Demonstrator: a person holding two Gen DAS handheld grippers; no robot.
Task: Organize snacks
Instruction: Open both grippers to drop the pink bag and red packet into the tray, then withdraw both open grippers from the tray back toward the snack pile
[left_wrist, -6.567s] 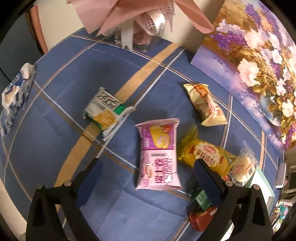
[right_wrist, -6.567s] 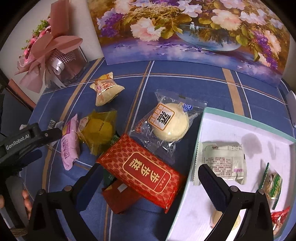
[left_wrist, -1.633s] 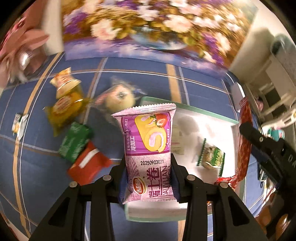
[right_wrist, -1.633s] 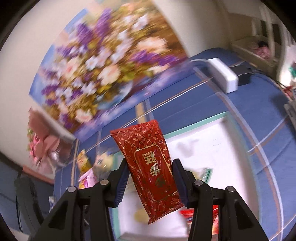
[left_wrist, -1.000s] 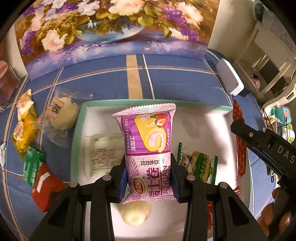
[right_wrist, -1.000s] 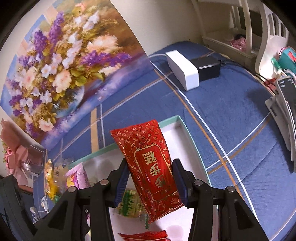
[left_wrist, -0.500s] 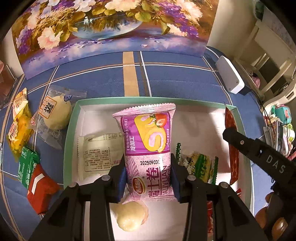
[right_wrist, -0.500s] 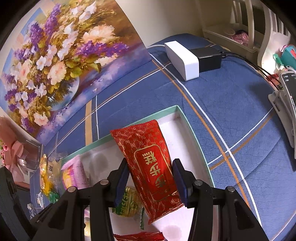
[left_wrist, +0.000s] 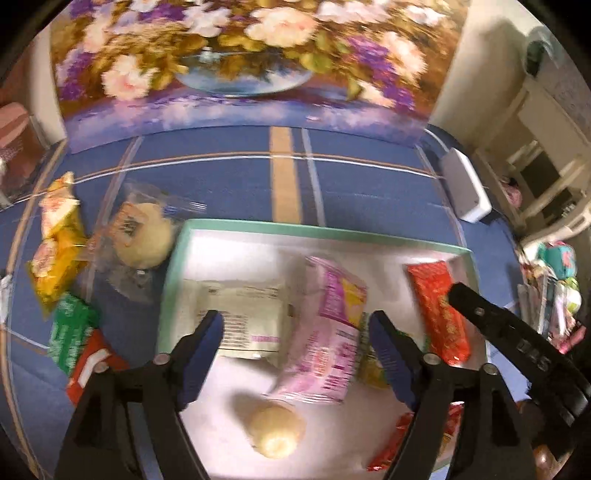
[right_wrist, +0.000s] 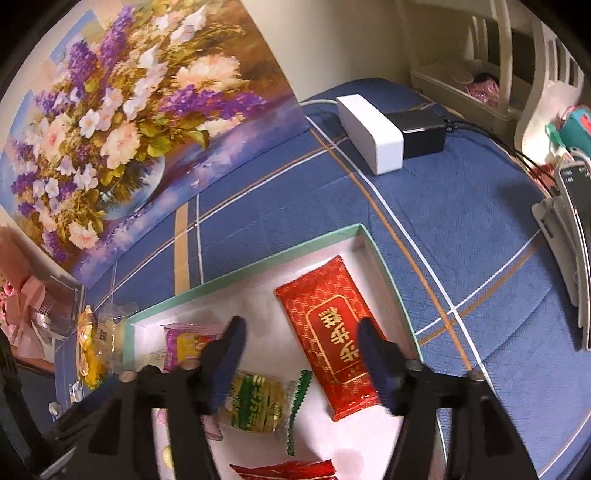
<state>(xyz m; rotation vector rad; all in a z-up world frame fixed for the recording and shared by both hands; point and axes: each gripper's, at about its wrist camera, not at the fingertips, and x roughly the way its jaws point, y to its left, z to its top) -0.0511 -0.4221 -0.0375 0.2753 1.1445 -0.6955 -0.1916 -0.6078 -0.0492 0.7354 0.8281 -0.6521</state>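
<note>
Snacks are what we sort here, and two of them lie free in the white tray (left_wrist: 314, 229): the pink roll-cake packet (left_wrist: 325, 332) near its middle and the red packet (right_wrist: 332, 339) along its right wall. Our left gripper (left_wrist: 295, 347) hangs over the pink packet with jaws opening, its pads clear of the wrapper. Our right gripper (right_wrist: 299, 354) has jaws opening too, the red packet lying below and between them, not pressed.

We judge these packets light, puffed with air, soft and crinkly, with slick film that could slide in a loose grip; the cakes inside would crush under a hard squeeze. We would take each across its narrow width near the middle, not by a sealed end.

Left of the tray, on the blue checked tablecloth (left_wrist: 229, 184), wait the clear-wrapped round bun (left_wrist: 144, 236), the yellow packets (left_wrist: 55, 254) and the green packet (left_wrist: 70, 336). The cloth is soft and flat. A flower painting (right_wrist: 122, 118) leans at the far edge, a white box (right_wrist: 369, 133) sits far right, and shelving crowds the right side.
</note>
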